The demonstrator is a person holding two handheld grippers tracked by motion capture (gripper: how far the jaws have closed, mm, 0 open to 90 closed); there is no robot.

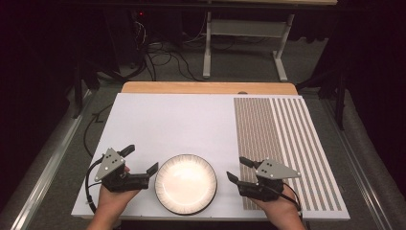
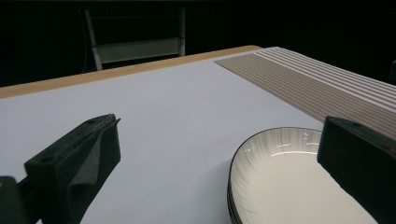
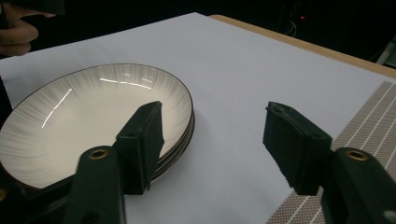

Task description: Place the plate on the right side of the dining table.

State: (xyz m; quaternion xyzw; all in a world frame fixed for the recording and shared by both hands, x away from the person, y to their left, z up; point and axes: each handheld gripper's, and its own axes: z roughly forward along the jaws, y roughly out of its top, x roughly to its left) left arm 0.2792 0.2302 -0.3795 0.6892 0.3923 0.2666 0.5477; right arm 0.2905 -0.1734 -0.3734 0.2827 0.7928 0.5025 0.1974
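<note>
Stack of plates (image 1: 186, 184) on white tabletop (image 1: 182, 120) between left gripper (image 1: 140, 160) and right gripper (image 1: 238, 169); both jaws open, empty; approach step, next closing on a rim

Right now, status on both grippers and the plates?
Left gripper open beside the stacked plates, right gripper open, nothing held. Plates on the white sheet between them. Nothing in the way.

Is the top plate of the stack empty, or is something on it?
Empty. The top plate shows a bare, glossy white inside with nothing on it, both in the high view and in the right gripper view.
</note>
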